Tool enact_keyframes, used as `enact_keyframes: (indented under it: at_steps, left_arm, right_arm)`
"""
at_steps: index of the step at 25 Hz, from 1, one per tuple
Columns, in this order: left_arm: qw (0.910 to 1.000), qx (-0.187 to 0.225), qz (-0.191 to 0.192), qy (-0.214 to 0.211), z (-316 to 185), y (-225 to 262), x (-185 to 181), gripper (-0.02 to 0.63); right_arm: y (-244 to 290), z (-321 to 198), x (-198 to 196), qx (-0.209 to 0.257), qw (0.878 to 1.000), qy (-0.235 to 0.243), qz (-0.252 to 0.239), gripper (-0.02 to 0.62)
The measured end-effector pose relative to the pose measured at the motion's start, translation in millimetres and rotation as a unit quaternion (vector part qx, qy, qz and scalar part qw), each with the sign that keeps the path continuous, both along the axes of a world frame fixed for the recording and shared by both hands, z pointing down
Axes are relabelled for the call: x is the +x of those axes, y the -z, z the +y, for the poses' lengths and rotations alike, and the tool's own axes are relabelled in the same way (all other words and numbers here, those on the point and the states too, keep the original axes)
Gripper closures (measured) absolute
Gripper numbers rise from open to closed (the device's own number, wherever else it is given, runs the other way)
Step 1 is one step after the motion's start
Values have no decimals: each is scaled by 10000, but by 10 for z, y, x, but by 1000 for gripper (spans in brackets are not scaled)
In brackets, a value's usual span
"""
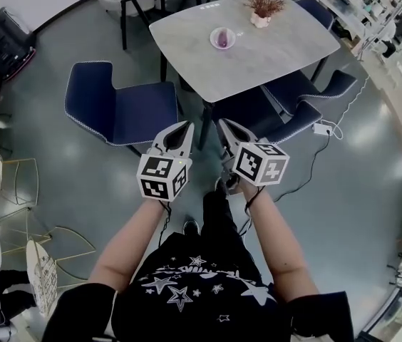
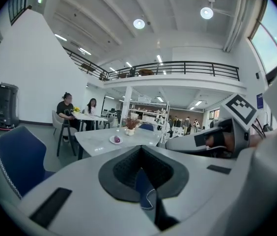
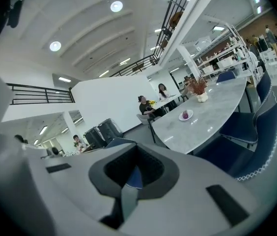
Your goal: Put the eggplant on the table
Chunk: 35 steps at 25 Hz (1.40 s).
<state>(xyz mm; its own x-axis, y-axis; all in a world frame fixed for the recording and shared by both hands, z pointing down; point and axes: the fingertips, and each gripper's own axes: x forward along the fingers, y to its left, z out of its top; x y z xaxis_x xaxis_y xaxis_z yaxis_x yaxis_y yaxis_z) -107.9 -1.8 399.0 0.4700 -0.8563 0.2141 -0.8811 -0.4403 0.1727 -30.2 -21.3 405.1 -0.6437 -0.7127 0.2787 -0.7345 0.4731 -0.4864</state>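
Note:
A small purple eggplant (image 1: 222,40) lies on a pale plate (image 1: 223,46) in the middle of a grey marble table (image 1: 272,59). The same eggplant (image 2: 117,139) (image 3: 185,115) shows far off in both gripper views. My left gripper (image 1: 186,127) (image 2: 141,149) and right gripper (image 1: 223,124) (image 3: 134,150) are held side by side at waist height, well short of the table. On each gripper the jaws meet at the tips, and neither holds anything.
A potted dried plant (image 1: 261,9) stands at the table's far end. Blue chairs (image 1: 121,109) (image 1: 297,102) flank the table's near side, one directly ahead on the left. A white power strip with a cable (image 1: 323,128) lies on the floor at right. Two people (image 2: 74,111) sit at a far table.

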Motion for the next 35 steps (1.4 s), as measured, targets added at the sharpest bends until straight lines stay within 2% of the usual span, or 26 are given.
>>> enact_keyframes:
  at_steps: [6, 12, 21, 27, 35]
  left_arm:
    - [9998, 88, 163, -88, 399, 113, -37, 598]
    - [9994, 114, 307, -89, 619, 134, -4, 598]
    - [9995, 216, 223, 87, 900, 190, 123, 598]
    - [9989, 349, 202, 247, 1218, 355, 456, 598]
    - [9983, 468, 251, 232, 1685, 478, 812, 598]
  right_arm:
    - [169, 448, -46, 88, 9998, -128, -79, 589]
    - [171, 712, 17, 73, 9998, -149, 130, 589]
    - [241, 998, 96, 276, 9993, 90, 233, 589]
    - [404, 1343, 364, 476, 9975, 372, 359, 589]
    - [525, 1743, 630, 742, 9948, 466, 511, 591]
